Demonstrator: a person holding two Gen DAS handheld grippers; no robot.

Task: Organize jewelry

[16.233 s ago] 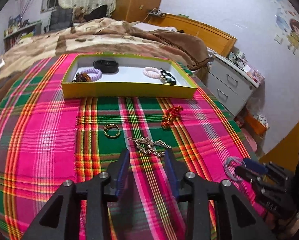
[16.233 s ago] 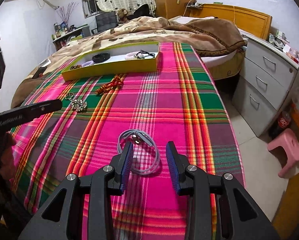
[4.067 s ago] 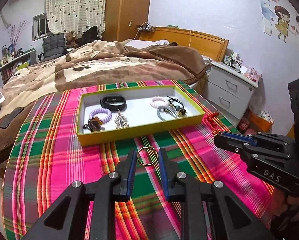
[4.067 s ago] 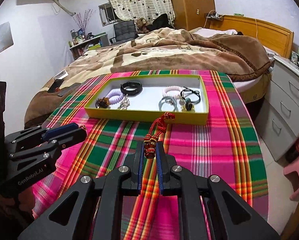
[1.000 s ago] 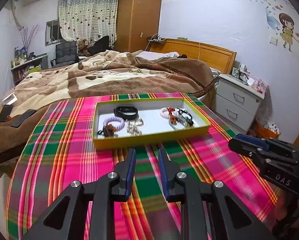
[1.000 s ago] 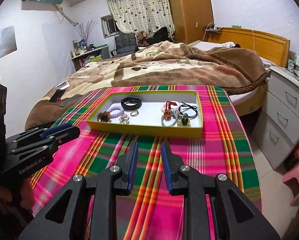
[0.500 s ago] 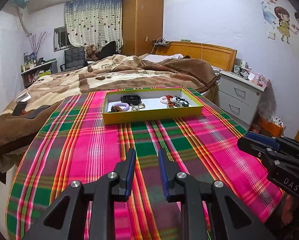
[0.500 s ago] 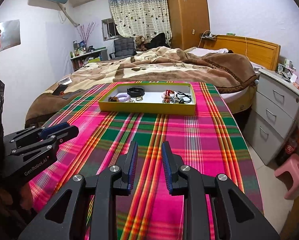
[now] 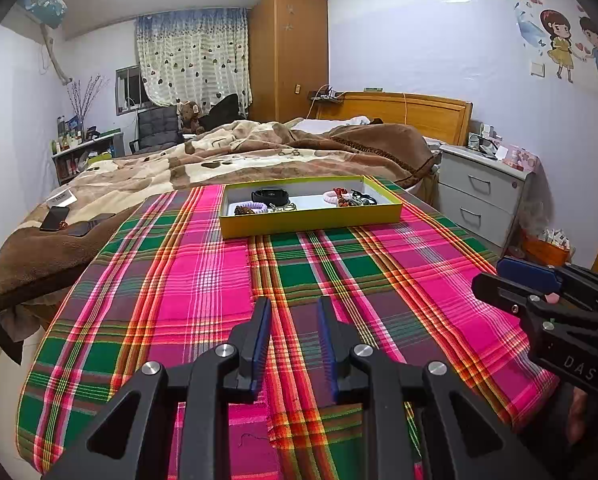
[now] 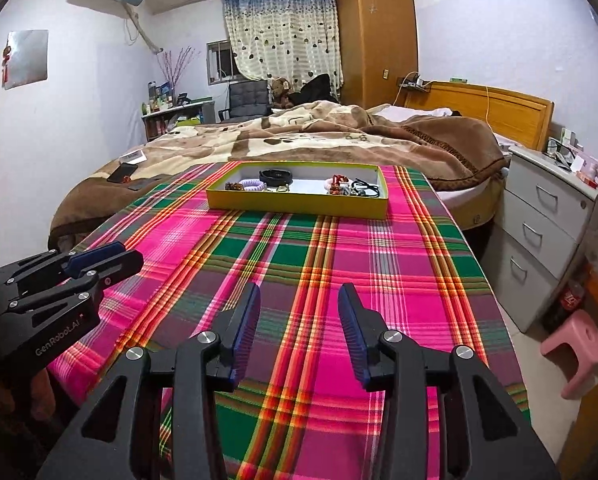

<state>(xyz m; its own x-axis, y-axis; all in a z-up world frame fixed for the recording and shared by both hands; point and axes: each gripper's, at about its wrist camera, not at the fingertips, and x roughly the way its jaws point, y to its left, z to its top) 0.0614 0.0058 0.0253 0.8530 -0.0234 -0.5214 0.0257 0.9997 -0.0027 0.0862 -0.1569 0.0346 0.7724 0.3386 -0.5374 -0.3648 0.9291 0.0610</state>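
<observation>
A yellow-green tray (image 9: 311, 222) with a white floor stands at the far end of the plaid cloth (image 9: 203, 280); it also shows in the right wrist view (image 10: 299, 204). In it lie a black band (image 9: 270, 196), a purple coil tie (image 9: 257, 207), a red beaded piece (image 9: 341, 193), a pink coil and dark rings. My left gripper (image 9: 293, 308) is open and empty, far back from the tray. My right gripper (image 10: 299, 300) is open wider, also empty, over the near part of the cloth.
A bed with a brown blanket (image 9: 259, 152) lies behind the table. Grey drawers (image 10: 547, 216) and a pink stool (image 10: 575, 348) stand to the right. Phones (image 9: 55, 218) lie on the blanket at left. The table's edges drop off left and right.
Both grippers have drawn further back and higher from the tray. The right jaws have opened wider. The jewelry stays in the tray.
</observation>
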